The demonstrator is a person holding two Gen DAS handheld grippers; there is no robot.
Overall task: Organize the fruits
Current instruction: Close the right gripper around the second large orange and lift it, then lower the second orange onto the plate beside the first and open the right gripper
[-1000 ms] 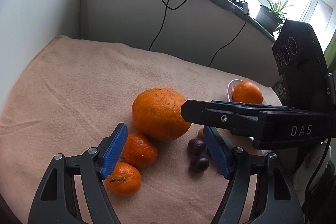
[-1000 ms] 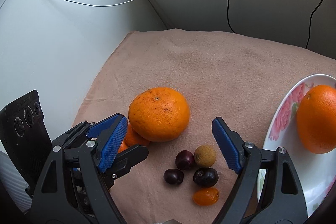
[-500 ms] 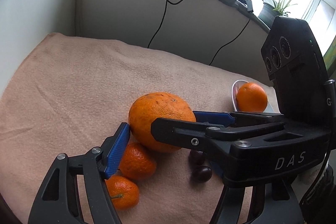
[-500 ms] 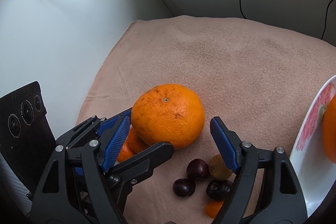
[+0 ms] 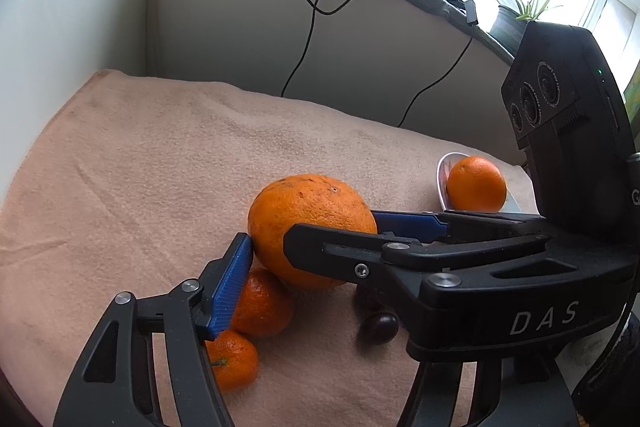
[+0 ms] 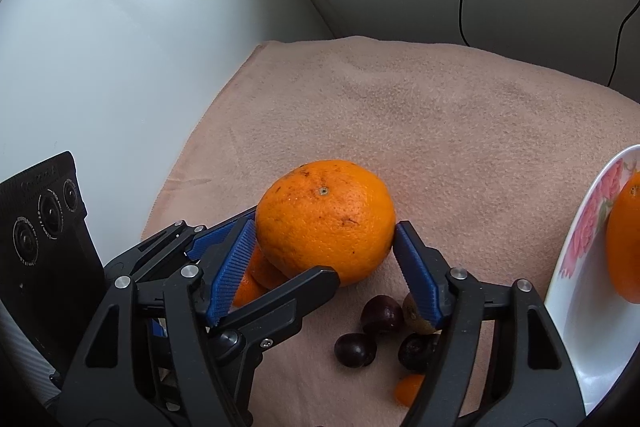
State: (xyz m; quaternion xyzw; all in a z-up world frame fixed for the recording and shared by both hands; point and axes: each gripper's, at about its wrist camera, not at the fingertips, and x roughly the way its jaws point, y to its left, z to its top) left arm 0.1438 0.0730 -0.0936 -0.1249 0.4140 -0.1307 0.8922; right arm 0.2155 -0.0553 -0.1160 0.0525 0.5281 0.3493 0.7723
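A large orange lies on the peach towel. My right gripper is open, its blue pads on either side of the orange, close to its skin. My left gripper is open, its left pad against the orange's left side; its right finger is hidden behind the right gripper. Two mandarins lie under the left pad. Dark cherries, a brown longan and a kumquat lie near the right finger. A second orange sits on a flowered white plate.
A grey wall with hanging black and white cables stands behind the towel. A windowsill with a potted plant is at the back right. A white cabinet side borders the towel's left edge.
Both grippers have moved forward onto the large orange. The right gripper's pads have narrowed around it, and the left pad now touches its side.
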